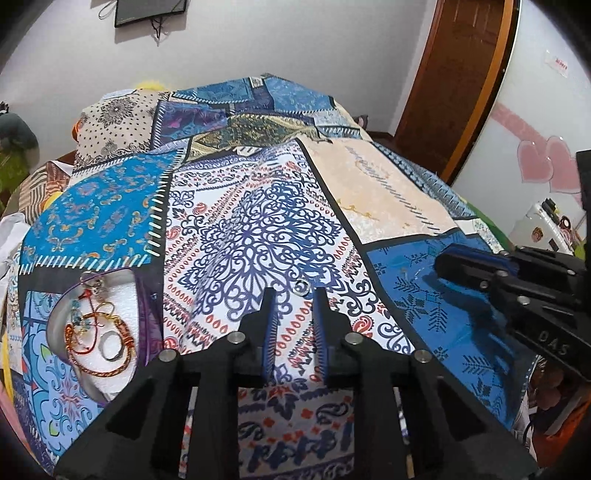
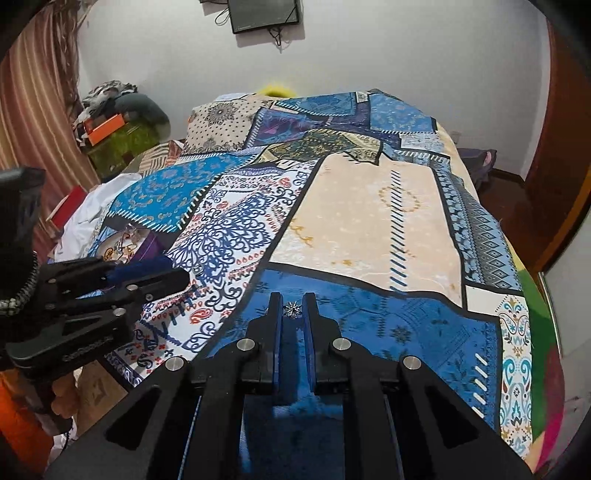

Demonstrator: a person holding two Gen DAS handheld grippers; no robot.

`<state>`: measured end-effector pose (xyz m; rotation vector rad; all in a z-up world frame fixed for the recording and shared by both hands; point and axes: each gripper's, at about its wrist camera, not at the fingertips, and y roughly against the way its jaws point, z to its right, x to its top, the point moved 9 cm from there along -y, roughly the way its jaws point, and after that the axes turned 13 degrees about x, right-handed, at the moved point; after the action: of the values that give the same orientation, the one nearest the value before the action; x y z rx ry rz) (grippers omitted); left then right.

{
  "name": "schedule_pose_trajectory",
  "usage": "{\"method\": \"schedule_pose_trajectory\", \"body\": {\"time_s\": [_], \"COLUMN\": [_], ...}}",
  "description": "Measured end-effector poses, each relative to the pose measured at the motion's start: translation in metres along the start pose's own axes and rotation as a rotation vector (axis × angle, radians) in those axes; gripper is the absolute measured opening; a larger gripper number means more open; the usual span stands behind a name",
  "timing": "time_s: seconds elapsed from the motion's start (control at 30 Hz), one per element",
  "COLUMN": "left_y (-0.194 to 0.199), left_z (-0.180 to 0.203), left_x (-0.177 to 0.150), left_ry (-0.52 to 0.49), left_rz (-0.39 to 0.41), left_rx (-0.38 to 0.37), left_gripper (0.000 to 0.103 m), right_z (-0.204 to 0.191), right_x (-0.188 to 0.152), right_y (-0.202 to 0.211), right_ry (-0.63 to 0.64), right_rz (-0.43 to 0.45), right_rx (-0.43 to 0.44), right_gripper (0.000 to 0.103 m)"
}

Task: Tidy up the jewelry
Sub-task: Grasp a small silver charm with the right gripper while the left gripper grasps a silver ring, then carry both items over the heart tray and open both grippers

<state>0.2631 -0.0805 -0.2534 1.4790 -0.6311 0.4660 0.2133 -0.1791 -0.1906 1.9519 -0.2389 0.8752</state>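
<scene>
A: Status of the left hand-held gripper (image 1: 294, 295)?

B: From my remote station I read it as released. Its two fingers stand apart over the white paisley patch of the bedspread (image 1: 258, 206). A small silver ring (image 1: 301, 287) lies on the cloth at the fingertips, closer to the right-side finger. I cannot tell whether either finger touches it.

A: Right hand-held gripper (image 2: 293, 300)?

B: Also parted, with a narrower gap. A small star-shaped sparkly piece (image 2: 292, 309) sits between the fingertips on the dark blue patch. No firm clamp is visible, so I log the jaws as not clenched on it. In the left wrist view this gripper appears at the right edge, low over the blue patch.

A: Location of the remaining jewelry?

B: In an open box (image 1: 59, 314) with a white lining and a purple lid, resting on the bed to the left of the left gripper. Contents: an orange-red braided cord bracelet (image 1: 107, 363), a thin gold wire loop (image 1: 99, 314), a plain band ring (image 1: 112, 345), and small beaded pieces near the far rim, too small to identify. In the right wrist view the box shows just beyond the left gripper, partly hidden.

A: Surroundings?

B: A dark screen (image 2: 263, 14) on the white wall beyond the bed, and a wooden door (image 1: 461, 74) at the right.
</scene>
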Motion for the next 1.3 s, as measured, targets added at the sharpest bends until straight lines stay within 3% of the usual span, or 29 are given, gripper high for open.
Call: {"method": "schedule_pose_trajectory", "body": {"time_s": [0.33,0.43,0.63,0.97,1.3], "left_y": [-0.009,-0.011,-0.007,0.021,0.058], "left_z": [0.005,0.005,0.006,-0.008,-0.039], "left_x": [0.005,0.007,0.006,0.005,0.012], "left_ry": [-0.005,-0.001,-0.017,0.017,0.078], "left_rz": [-0.009,-0.008,0.010,0.048,0.125], "left_rx": [0.013,0.016,0.038,0.038,0.045], "left_gripper": [0.017,0.009,0.009,0.009,0.009], "right_z": [0.007,0.007,0.008,-0.009,-0.050], "right_x": [0.000,0.001,0.004,0.016,0.033], "right_y": [0.003,0.004,0.010,0.018,0.019], "right_ry": [-0.008,-0.011,-0.012,0.024,0.093], "right_rz": [0.017,0.024,0.038,0.066,0.090], "right_rx": [0.024,0.028,0.026,0.026,0.055], "right_gripper": [0.009,0.009,0.009,0.009,0.009]}}
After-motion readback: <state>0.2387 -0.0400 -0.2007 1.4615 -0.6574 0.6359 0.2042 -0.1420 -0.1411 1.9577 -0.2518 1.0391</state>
